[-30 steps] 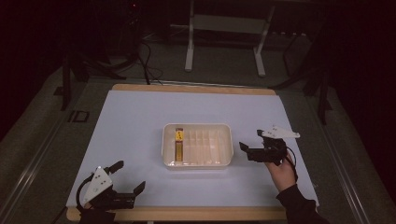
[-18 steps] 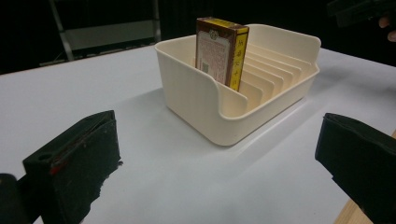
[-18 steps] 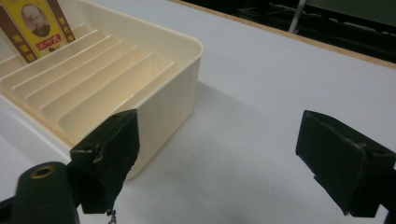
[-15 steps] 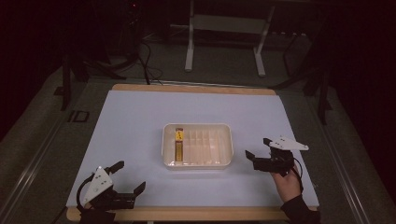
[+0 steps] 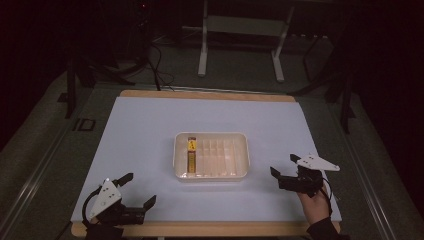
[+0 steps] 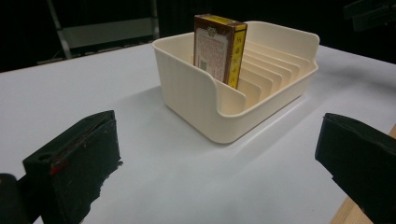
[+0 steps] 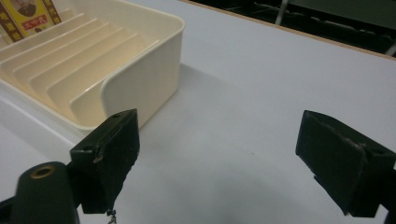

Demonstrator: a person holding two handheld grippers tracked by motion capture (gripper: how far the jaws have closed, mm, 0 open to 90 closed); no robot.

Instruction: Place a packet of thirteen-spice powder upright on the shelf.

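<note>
The left gripper (image 5: 139, 191) rests near the table's front edge, jaws spread wide and holding nothing. Ahead of it sits a cream slotted tray (image 6: 196, 100), a small printed box (image 6: 219, 44) upright in its end slot, apparently sorted there. Beyond the tray, the right gripper (image 5: 283, 166) gapes wide, empty, just beside it.

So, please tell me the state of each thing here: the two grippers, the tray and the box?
Left gripper: jaws open, holding nothing.
Right gripper: jaws open, holding nothing, held in a hand.
Slotted tray: upright on the table, other slots empty.
Box: standing on edge in the tray's end slot.
</note>
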